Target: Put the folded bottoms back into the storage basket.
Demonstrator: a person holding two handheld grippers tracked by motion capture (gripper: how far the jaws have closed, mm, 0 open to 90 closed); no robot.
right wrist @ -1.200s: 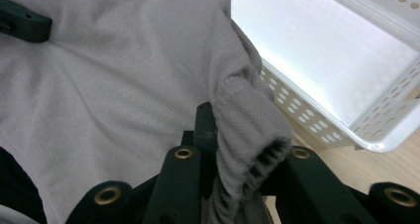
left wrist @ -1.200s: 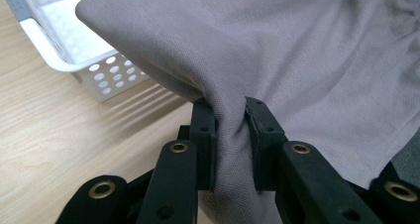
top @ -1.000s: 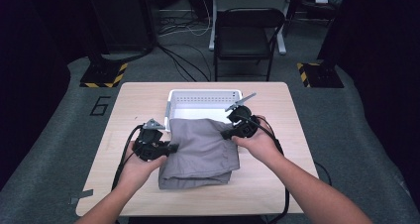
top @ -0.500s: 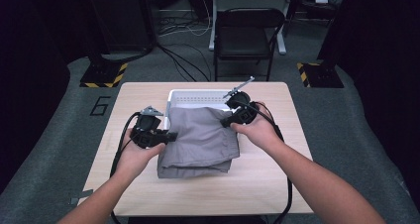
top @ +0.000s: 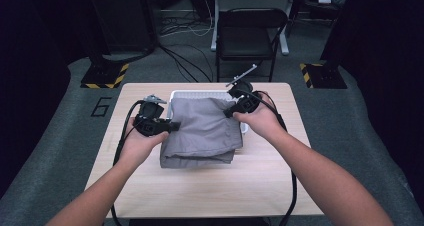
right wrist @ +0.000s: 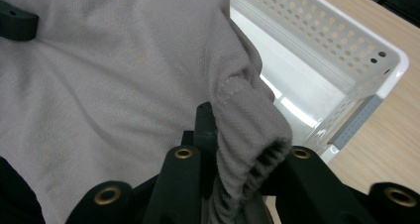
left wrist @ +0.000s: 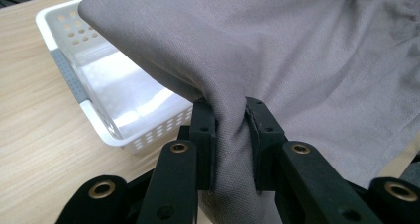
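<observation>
Both tongs, left point(top: 172, 126) and right point(top: 229, 112), are clamped tight on opposite edges of the grey cloth point(top: 202, 131). Since a second ago they are carrying it up and toward the basket point(top: 176, 95); it is now draping over the basket's near rim, probably going in.
</observation>
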